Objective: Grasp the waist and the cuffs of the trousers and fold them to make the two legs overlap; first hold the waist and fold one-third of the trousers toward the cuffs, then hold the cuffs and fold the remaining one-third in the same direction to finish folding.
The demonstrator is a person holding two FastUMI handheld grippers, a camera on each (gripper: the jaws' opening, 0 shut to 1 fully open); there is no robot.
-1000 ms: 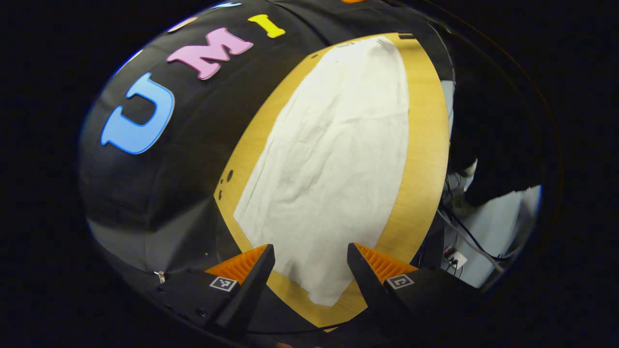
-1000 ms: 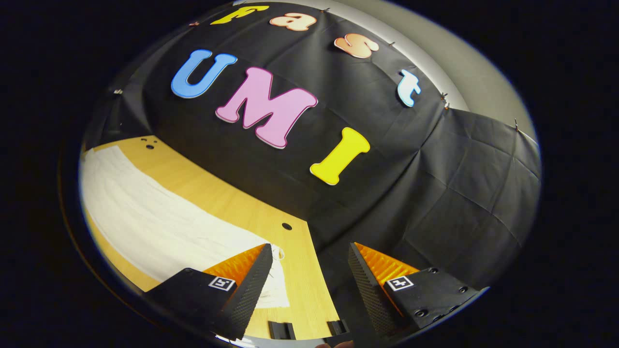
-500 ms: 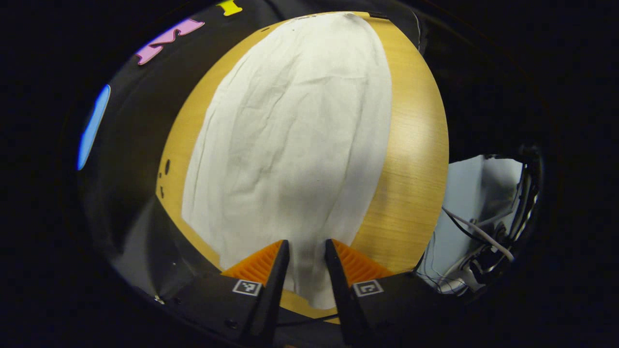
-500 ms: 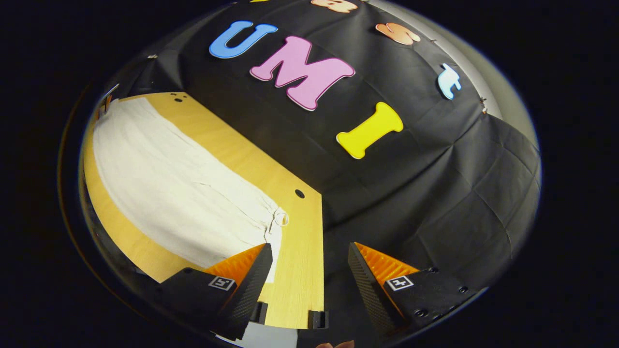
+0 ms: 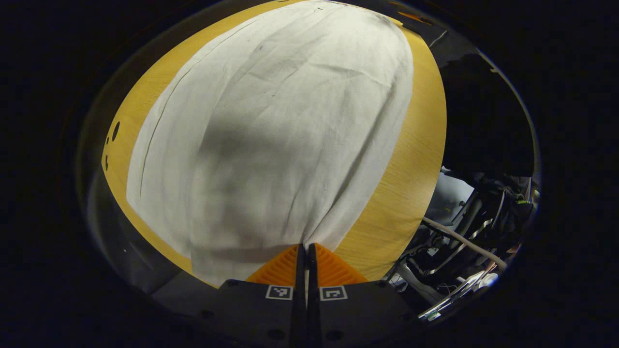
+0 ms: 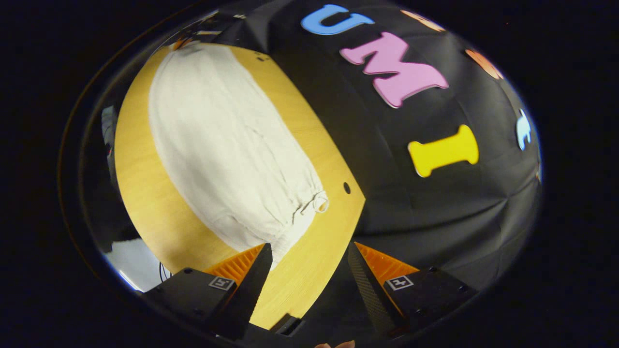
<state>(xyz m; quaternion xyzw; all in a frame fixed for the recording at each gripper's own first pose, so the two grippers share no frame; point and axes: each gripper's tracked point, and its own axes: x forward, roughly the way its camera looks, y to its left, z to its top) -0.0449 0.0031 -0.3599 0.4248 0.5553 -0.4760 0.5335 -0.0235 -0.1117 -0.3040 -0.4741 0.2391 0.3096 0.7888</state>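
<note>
On the wooden table (image 5: 416,159) the white trousers (image 5: 285,125) lie flat, and we pinch their near edge in the closed left gripper (image 5: 303,247) while the right gripper (image 6: 309,251) hangs open near the drawstring waist (image 6: 309,205), ready to fold.

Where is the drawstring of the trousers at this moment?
In the right gripper view, the drawstring lies at the waist end of the trousers, near the table corner with a small hole, ahead of the open right gripper.

The left tongs (image 5: 304,251) pinch the near edge of the white trousers (image 5: 271,135).
</note>
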